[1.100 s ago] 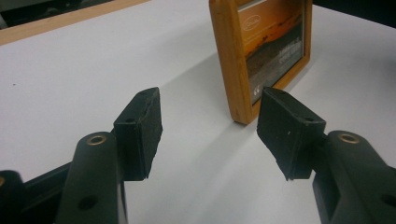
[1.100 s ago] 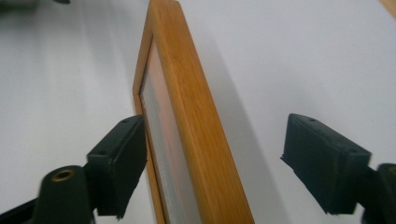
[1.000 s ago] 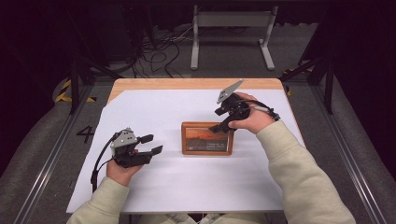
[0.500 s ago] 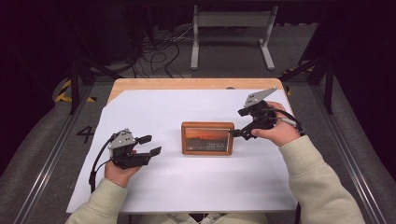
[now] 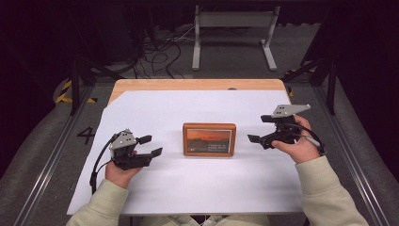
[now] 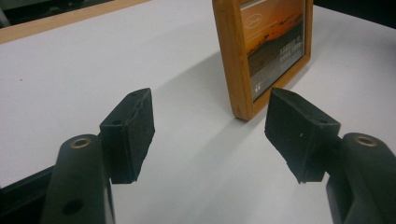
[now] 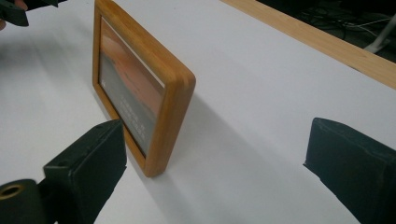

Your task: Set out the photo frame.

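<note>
Two grippers are in the hands: the left gripper (image 5: pixel 150 146) has its jaws apart and empty, near the left edge of the white table (image 5: pixel 155 186), and the right gripper (image 5: pixel 259 129) also has jaws apart, near the right edge. Between them one wooden picture frame (image 5: pixel 209 140) stands upright at the table's middle, touching neither gripper.

Not much to read here. The clearest mark is a big dark "4" (image 5: pixel 85 135) on the grey floor left of the table, just past the white sheet's left edge. The wooden picture frame (image 5: pixel 209 139) in the middle of the table holds a sunset photo with a couple of lines of pale lettering across its lower half, plus a small logo at the top in the left gripper view (image 6: pixel 263 19), but all of that is too blurred or small to make out in any view.
</note>
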`<action>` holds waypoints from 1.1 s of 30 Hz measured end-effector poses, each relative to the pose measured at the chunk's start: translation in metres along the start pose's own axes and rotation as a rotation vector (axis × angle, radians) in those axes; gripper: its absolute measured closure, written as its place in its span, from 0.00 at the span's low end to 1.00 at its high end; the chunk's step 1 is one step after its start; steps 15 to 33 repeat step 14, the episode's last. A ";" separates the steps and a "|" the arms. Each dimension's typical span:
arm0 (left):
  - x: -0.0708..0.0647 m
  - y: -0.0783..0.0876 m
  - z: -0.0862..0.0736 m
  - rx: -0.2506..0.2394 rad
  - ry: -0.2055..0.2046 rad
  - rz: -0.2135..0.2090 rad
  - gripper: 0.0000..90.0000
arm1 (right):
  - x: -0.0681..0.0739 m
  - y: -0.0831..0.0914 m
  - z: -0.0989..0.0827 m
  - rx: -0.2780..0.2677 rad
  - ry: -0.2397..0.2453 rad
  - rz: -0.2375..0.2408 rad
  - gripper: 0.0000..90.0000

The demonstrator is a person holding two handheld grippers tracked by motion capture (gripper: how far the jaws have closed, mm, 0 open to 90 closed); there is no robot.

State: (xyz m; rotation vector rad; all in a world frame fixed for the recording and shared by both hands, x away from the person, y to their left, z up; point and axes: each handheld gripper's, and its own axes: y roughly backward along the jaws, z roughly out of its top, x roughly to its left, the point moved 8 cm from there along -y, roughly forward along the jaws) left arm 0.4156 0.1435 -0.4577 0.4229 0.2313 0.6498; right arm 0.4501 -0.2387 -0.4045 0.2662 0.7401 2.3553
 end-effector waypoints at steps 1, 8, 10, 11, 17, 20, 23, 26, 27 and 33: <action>0.000 0.000 0.000 0.000 0.000 0.000 0.37 | 0.000 0.000 0.000 0.000 0.000 0.000 0.06; 0.003 0.001 0.000 -0.015 -0.007 0.016 0.36 | -0.002 -0.001 -0.039 -0.056 -0.082 -0.036 0.06; 0.003 0.001 0.001 -0.020 -0.011 0.014 0.36 | -0.003 -0.003 -0.046 -0.047 -0.099 -0.042 0.05; 0.002 0.002 0.001 -0.019 -0.009 0.013 0.36 | -0.004 -0.003 -0.048 -0.041 -0.101 -0.044 0.05; 0.002 0.001 0.001 -0.019 -0.009 0.009 0.36 | -0.005 -0.003 -0.049 -0.063 -0.111 -0.046 0.05; 0.002 0.001 0.001 -0.019 -0.009 0.009 0.36 | -0.005 -0.003 -0.049 -0.063 -0.111 -0.046 0.05; 0.002 0.001 0.001 -0.019 -0.009 0.009 0.36 | -0.005 -0.003 -0.049 -0.063 -0.111 -0.046 0.05; 0.002 0.001 0.001 -0.019 -0.009 0.009 0.36 | -0.005 -0.003 -0.049 -0.063 -0.111 -0.046 0.05; 0.002 0.001 0.001 -0.019 -0.009 0.009 0.36 | -0.005 -0.003 -0.049 -0.063 -0.111 -0.046 0.05; 0.002 0.001 0.001 -0.019 -0.009 0.009 0.36 | -0.005 -0.003 -0.049 -0.063 -0.111 -0.046 0.05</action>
